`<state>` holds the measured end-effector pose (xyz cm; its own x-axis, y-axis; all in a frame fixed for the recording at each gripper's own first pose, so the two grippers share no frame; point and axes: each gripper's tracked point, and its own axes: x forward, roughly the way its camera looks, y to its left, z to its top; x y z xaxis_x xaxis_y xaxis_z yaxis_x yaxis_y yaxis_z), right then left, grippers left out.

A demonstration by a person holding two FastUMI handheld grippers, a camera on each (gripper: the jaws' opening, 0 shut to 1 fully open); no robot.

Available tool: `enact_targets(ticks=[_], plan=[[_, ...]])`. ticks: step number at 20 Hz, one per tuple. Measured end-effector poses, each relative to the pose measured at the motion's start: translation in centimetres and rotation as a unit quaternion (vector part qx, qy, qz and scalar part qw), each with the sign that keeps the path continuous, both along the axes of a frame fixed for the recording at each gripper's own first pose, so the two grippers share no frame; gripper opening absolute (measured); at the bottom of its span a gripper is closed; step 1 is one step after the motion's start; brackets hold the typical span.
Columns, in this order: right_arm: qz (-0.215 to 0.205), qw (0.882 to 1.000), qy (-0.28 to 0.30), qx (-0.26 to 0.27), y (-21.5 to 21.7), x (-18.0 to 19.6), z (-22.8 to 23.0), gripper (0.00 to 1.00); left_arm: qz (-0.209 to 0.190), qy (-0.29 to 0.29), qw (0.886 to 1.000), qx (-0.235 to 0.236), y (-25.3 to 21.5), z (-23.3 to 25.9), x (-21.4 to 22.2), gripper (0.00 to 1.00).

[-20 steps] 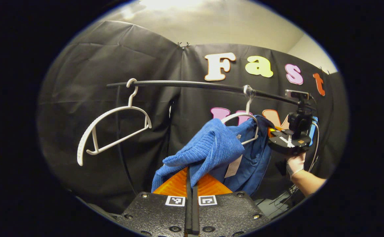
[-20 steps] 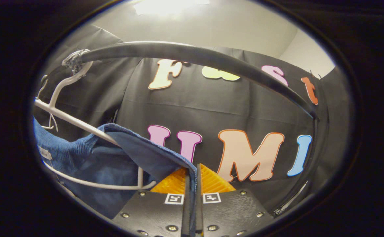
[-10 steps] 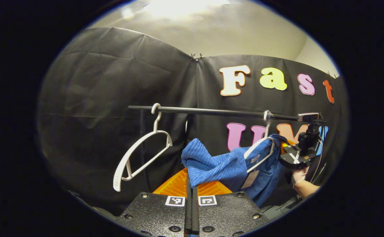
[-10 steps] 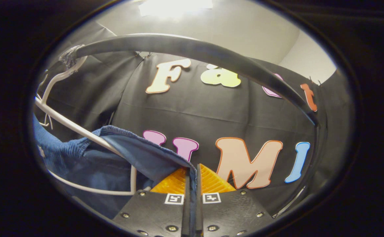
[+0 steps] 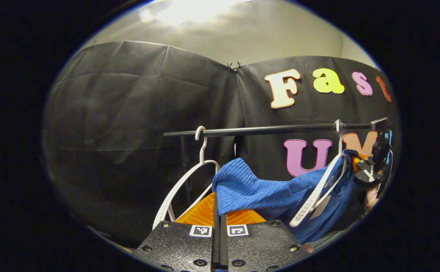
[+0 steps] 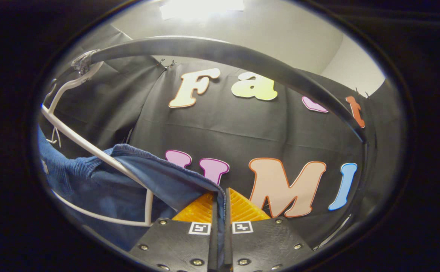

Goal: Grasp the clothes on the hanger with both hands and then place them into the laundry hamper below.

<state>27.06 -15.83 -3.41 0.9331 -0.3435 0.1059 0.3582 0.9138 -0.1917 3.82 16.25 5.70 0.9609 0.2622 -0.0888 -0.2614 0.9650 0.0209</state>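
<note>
Fingers (image 5: 205, 211) of both grippers pinching sweater (image 5: 257, 190)

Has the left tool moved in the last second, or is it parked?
Yes. The left tool, shut on the blue garment, pulled back and leftward: the rail shrank and the empty hanger slid toward it.

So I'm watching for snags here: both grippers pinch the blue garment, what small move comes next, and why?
Probably draw the left gripper further away from the hanger: the blue garment is stretched off that side, while the right gripper pinches the shoulder draped over it.
</note>
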Motion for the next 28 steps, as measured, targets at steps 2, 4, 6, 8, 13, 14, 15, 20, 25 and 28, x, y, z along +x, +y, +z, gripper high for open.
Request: enact_targets(ticks=[2,4,6,8,13,14,15,20,25,28], plan=[[-0.004,1.0,0.004,-0.005,-0.5,0.0,-0.2,0.06,-0.003,0.008,1.0,0.0,-0.4,-1.1,1.1,0.0],[-0.012,1.0,0.009,-0.002,-1.3,0.0,-0.6,0.06,-0.01,0.015,1.0,-0.001,-0.7,-2.3,2.1,0.01],[-0.021,1.0,0.016,0.003,-2.1,-0.1,-1.3,0.06,-0.019,0.023,0.999,-0.015,-1.3,-3.8,3.1,0.0],[-0.027,0.999,0.028,0.007,-2.9,0.0,-2.3,0.06,-0.026,0.03,0.998,-0.039,-1.8,-5.4,3.9,0.01],[-0.033,0.997,0.065,0.009,-3.8,-0.6,-5.7,0.06,-0.033,0.047,0.996,-0.061,-2.0,-8.9,4.5,0.0],[-0.034,0.997,0.072,0.009,-3.9,-0.7,-6.4,0.07,-0.036,0.051,0.996,-0.059,-2.1,-9.4,4.5,0.0],[-0.035,0.996,0.08,0.008,-3.9,-0.9,-7.1,0.06,-0.038,0.058,0.996,-0.054,-2.3,-10.0,4.5,0.0],[-0.038,0.992,0.115,0.027,-4.6,-1.8,-10.7,0.06,-0.035,0.081,0.995,-0.05,-2.3,-12.8,3.8,0.0],[-0.031,0.988,0.151,0.02,-4.4,-4.2,-14.3,0.06,-0.023,0.109,0.991,-0.072,-2.0,-15.9,2.4,0.01],[-0.027,0.985,0.169,0.016,-3.9,-6.0,-16.0,0.07,-0.02,0.12,0.99,-0.078,-2.1,-17.2,1.5,0.01]])
